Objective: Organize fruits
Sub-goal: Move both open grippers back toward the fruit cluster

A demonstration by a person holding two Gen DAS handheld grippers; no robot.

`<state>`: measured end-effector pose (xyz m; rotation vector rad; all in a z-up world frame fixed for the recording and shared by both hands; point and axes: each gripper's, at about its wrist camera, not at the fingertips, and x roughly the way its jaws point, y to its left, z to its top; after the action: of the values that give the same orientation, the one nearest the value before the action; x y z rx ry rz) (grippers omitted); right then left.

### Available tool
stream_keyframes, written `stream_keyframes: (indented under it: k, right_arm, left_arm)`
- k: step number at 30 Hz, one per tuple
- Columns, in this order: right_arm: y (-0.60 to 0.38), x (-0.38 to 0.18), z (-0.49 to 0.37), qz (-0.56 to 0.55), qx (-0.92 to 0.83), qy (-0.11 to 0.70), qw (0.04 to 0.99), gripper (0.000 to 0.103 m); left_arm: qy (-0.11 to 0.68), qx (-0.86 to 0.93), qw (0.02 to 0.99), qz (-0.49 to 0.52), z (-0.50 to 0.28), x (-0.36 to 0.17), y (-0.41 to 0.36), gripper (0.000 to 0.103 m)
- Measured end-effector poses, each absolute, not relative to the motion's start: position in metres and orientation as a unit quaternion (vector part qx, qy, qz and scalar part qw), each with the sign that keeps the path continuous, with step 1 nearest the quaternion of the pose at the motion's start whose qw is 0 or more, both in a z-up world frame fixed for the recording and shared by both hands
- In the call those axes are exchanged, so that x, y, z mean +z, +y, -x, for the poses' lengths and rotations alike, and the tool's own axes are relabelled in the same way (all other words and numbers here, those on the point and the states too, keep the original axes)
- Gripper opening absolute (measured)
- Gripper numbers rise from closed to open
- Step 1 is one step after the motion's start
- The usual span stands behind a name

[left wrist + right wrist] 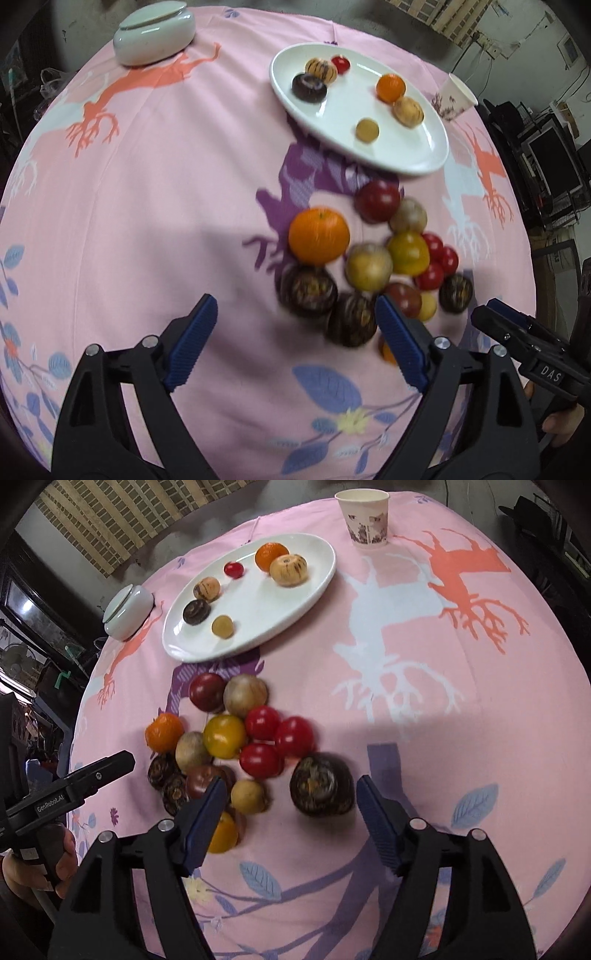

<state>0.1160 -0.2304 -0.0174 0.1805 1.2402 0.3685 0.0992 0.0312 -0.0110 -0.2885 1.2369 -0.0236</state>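
Observation:
A white oval plate [351,107] [266,605] at the far side of the pink tablecloth holds several small fruits, among them an orange one [390,87] and a dark one [308,87]. Nearer lies a loose pile of fruit: an orange [318,236], red tomatoes [279,738], a yellow fruit [224,736], tan ones and dark mottled ones. My left gripper [294,301] stands open, with two dark fruits [308,290] just beyond its tips. My right gripper [291,781] is open, with a dark mottled fruit [321,784] between its fingers and a gap on the left side.
A white lidded jar [153,33] [127,611] sits at the table's far left edge. A printed paper cup [456,96] [367,517] stands far right of the plate. Each gripper shows in the other's view, hand-held. Dark clutter surrounds the round table.

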Motion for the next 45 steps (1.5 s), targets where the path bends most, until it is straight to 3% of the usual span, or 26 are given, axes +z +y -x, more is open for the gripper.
stream_keyframes:
  k: [22, 36, 37, 39, 45]
  right_arm:
    - [-0.222, -0.023, -0.032, -0.042, 0.159, 0.577, 0.8, 0.075]
    - [-0.214, -0.016, -0.035, -0.035, 0.153, 0.56, 0.813, 0.075]
    - [-0.215, -0.018, -0.039, -0.028, 0.149, 0.563, 0.813, 0.073]
    - [-0.216, -0.023, -0.045, -0.003, 0.141, 0.563, 0.814, 0.057]
    - [-0.223, -0.036, -0.07, -0.002, 0.114, 0.565, 0.817, 0.055]
  left_arm:
    - [0.583, -0.03, 0.806, 0.097, -0.039, -0.004, 0.021, 0.09]
    - [0.582, -0.027, 0.805, 0.115, -0.026, -0.01, 0.042, 0.09]
    - [0.584, -0.025, 0.803, 0.115, -0.026, -0.011, 0.044, 0.09]
    - [0.586, -0.021, 0.802, 0.117, -0.026, -0.013, 0.048, 0.09]
    - [0.594, -0.009, 0.795, 0.126, -0.028, -0.024, 0.061, 0.09]
